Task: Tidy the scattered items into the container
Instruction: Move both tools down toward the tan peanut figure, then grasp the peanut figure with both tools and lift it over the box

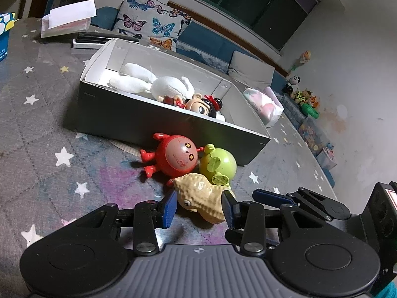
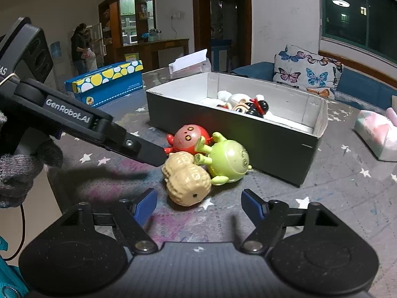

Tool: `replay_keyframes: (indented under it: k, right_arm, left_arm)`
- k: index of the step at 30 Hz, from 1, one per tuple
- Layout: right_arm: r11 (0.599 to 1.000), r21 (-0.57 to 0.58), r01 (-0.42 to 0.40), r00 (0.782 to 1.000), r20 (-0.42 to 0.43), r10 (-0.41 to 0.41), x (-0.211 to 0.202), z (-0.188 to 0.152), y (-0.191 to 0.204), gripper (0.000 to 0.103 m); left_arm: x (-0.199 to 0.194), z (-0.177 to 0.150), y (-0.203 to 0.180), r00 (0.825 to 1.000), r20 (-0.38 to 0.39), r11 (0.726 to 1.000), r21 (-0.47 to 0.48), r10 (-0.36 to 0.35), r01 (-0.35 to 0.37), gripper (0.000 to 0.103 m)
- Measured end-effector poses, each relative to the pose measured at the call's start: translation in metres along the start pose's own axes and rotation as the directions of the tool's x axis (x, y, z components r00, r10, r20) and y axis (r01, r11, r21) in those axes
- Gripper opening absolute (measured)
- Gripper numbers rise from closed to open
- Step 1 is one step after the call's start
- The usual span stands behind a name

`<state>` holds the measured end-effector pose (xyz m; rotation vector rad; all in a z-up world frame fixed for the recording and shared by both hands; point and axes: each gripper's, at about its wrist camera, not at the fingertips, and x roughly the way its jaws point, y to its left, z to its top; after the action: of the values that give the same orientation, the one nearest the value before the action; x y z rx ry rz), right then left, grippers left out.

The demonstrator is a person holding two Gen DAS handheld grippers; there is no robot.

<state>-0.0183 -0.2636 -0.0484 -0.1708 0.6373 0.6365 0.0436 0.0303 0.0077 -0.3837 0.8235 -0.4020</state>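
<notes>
A tan peanut toy [image 1: 202, 200] [image 2: 184, 180] lies on the star-patterned mat in front of a dark open box [image 1: 158, 121] [image 2: 273, 144]. A red round toy [image 1: 173, 157] [image 2: 189, 137] and a green round toy [image 1: 218, 165] [image 2: 229, 160] lie against it, beside the box wall. My left gripper [image 1: 199, 209] is open with its blue pads on either side of the peanut toy; it also shows in the right wrist view [image 2: 148, 152]. My right gripper [image 2: 198, 204] is open and empty, just short of the peanut. The box holds a white plush [image 1: 158, 84] and a mouse doll [image 1: 202, 105].
A blue and yellow tissue box [image 2: 106, 84] stands at the back left. A pink and white pack [image 2: 377, 134] [image 1: 264, 105] lies right of the box. A butterfly cushion [image 1: 153, 22] and a sofa are behind. A white paper box [image 1: 67, 19] sits farther back.
</notes>
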Motion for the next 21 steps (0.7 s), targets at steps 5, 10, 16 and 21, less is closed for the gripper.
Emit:
replay_keyframes:
  k: [5, 10, 16, 21]
  right_arm:
    - [1.0, 0.005, -0.014, 1.0, -0.006, 0.014, 0.008, 0.001, 0.004, 0.069]
    - [1.0, 0.009, -0.02, 1.0, -0.007, 0.02, 0.014, 0.003, 0.006, 0.064]
    - [0.999, -0.005, -0.054, 0.998, -0.02, 0.054, 0.016, 0.005, 0.014, 0.06]
    - [0.996, -0.036, -0.076, 0.997, -0.026, 0.075, 0.018, 0.008, 0.023, 0.06]
  left_arm:
    - [0.004, 0.003, 0.002, 1.0, -0.012, 1.0, -0.008, 0.014, -0.014, 0.042]
    - [0.009, 0.006, 0.005, 1.0, -0.024, 1.0, -0.018, 0.011, -0.011, 0.042]
    - [0.01, 0.008, 0.013, 1.0, -0.031, 0.999, -0.046, 0.0, -0.002, 0.042]
    - [0.012, 0.01, 0.021, 0.999, -0.035, 0.997, -0.078, -0.01, 0.007, 0.042]
